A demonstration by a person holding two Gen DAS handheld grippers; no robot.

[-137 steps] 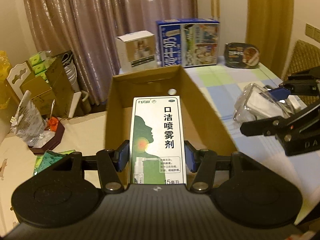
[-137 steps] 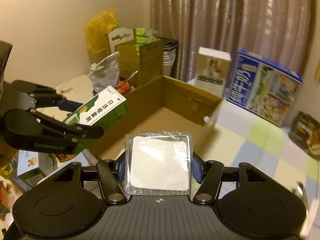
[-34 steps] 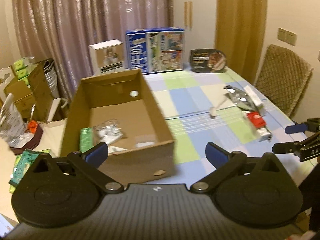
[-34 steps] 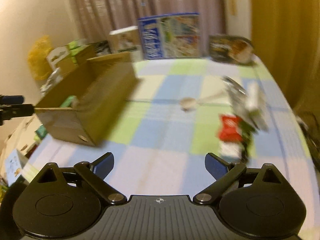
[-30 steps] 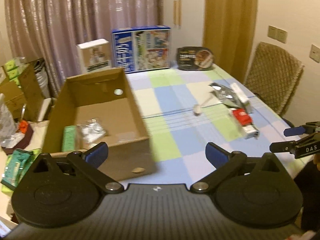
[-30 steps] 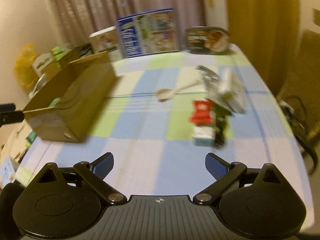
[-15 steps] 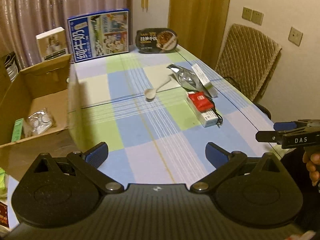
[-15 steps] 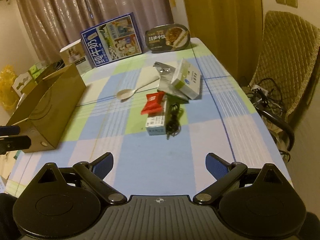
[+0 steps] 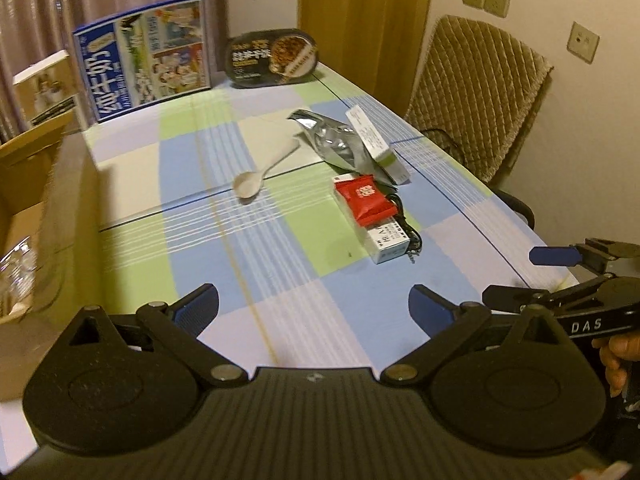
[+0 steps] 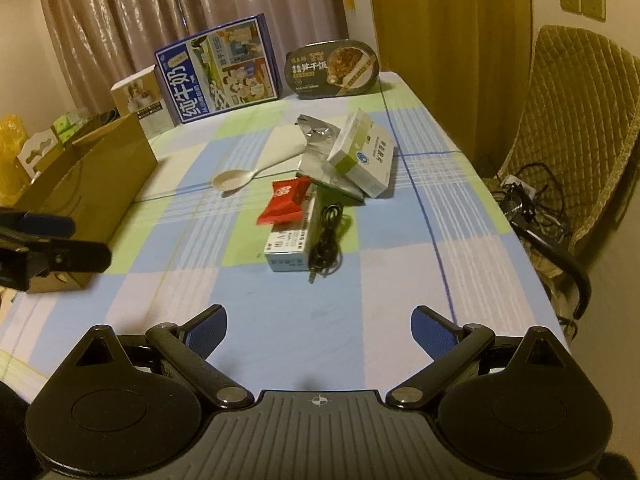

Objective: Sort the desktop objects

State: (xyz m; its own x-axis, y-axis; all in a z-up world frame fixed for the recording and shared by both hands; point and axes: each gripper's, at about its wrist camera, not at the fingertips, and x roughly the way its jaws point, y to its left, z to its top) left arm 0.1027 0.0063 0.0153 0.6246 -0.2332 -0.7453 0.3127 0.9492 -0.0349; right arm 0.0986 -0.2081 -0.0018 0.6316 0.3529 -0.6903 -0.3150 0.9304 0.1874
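The surface (image 10: 400, 276) carries a checked cloth of blue, green and pale squares. A cardboard box (image 10: 92, 184) stands at its left edge, open at the top; in the left wrist view its near wall (image 9: 60, 216) is blurred, and a clear plastic item shows inside at the frame edge. A large blue milk carton box (image 10: 218, 68) stands upright at the far end of the surface, with a smaller white box (image 10: 138, 100) to its left and a dark oval meal tray (image 10: 332, 68) leaning upright to its right. A quilted chair (image 10: 572, 128) stands beyond the right edge of the surface. The loose objects lie grouped near the middle of the surface: a white and green carton (image 10: 362, 152) rests tilted on a silver foil pouch (image 10: 316, 148); a pale spoon (image 10: 248, 174) lies to the left of the pouch, bowl towards the cardboard box; a red packet (image 10: 286, 200) lies on top of a long white box (image 10: 290, 244); a coiled black cable (image 10: 326, 240) lies just beside that white box on its right. The left gripper (image 9: 314, 308) hovers over the near part of the surface with its jaws spread wide and nothing between them. The right gripper (image 10: 318, 330) likewise has its jaws spread wide and empty, aimed towards the grouped objects, which lie well apart from both grippers. In the left wrist view, a hand (image 9: 618, 360) grasps the right gripper at the frame's right edge.
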